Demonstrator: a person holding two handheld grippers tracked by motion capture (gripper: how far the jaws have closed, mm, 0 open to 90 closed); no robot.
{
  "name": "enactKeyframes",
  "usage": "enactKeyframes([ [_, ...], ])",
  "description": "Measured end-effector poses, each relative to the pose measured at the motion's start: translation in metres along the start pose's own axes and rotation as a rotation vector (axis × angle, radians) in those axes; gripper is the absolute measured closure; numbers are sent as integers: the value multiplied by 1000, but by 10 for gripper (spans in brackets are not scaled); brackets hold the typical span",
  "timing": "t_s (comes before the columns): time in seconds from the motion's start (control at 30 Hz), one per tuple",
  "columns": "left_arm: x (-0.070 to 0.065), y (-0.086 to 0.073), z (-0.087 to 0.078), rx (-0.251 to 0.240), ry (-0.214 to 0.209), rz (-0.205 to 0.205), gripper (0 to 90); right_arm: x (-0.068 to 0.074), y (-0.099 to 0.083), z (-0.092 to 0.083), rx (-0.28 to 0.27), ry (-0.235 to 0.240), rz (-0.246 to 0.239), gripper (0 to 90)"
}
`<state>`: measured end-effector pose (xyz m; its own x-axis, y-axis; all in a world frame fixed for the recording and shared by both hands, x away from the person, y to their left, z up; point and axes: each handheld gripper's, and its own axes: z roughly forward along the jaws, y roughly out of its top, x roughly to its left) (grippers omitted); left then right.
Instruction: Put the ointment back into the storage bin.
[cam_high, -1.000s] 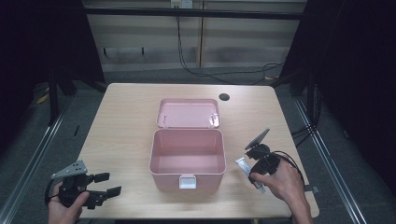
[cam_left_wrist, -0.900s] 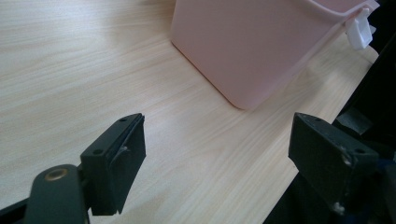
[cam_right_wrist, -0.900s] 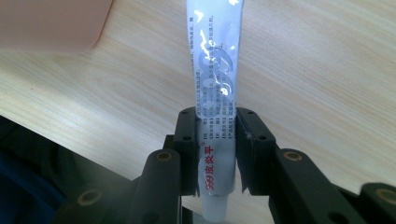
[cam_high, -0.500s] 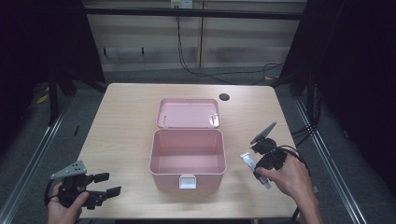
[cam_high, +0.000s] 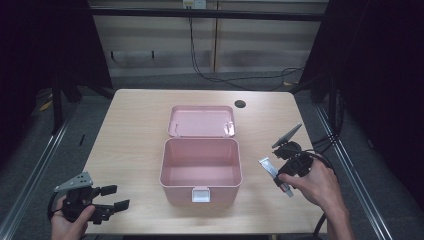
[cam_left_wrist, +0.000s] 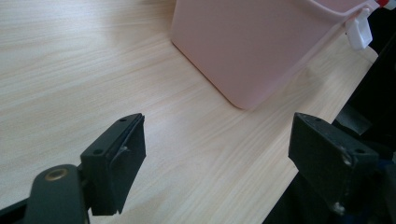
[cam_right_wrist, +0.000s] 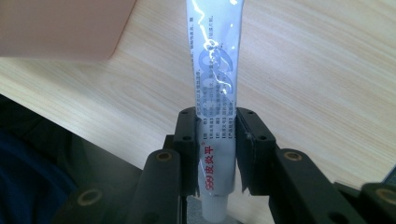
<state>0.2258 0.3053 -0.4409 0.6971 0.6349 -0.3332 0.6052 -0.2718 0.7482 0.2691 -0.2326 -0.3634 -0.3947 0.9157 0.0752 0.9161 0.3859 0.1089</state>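
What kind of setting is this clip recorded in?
Probably a lab recording booth: a bare wooden table ringed by dark curtains, cables trailing on the floor behind, and a lone pink box staged as a prop.

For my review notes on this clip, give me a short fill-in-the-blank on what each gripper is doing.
1. The right gripper is shut on a ____.
2. The left gripper has its jaws ____.
3. The pink box has its lid ____.
4. The box holds ____.

Missing words: tube; open; open; nothing
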Motion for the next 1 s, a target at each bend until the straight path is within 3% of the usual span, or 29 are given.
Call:
enactKeyframes([
  [0.27, 0, 0, 0, 0, 1, 0, 188, -5, 4, -16, -9, 28, -11, 720],
  [0.5, 0, 0, 0, 1, 0, -1, 188, -8, 8, -23, 41, 50, -37, 719],
  [0.63, 0, 0, 0, 1, 1, 1, 188, -9, 9, -31, 22, 65, -42, 719],
  [1.0, 0, 0, 0, 3, -2, 1, 188, -5, 19, -52, -9, 52, -85, 719],
])
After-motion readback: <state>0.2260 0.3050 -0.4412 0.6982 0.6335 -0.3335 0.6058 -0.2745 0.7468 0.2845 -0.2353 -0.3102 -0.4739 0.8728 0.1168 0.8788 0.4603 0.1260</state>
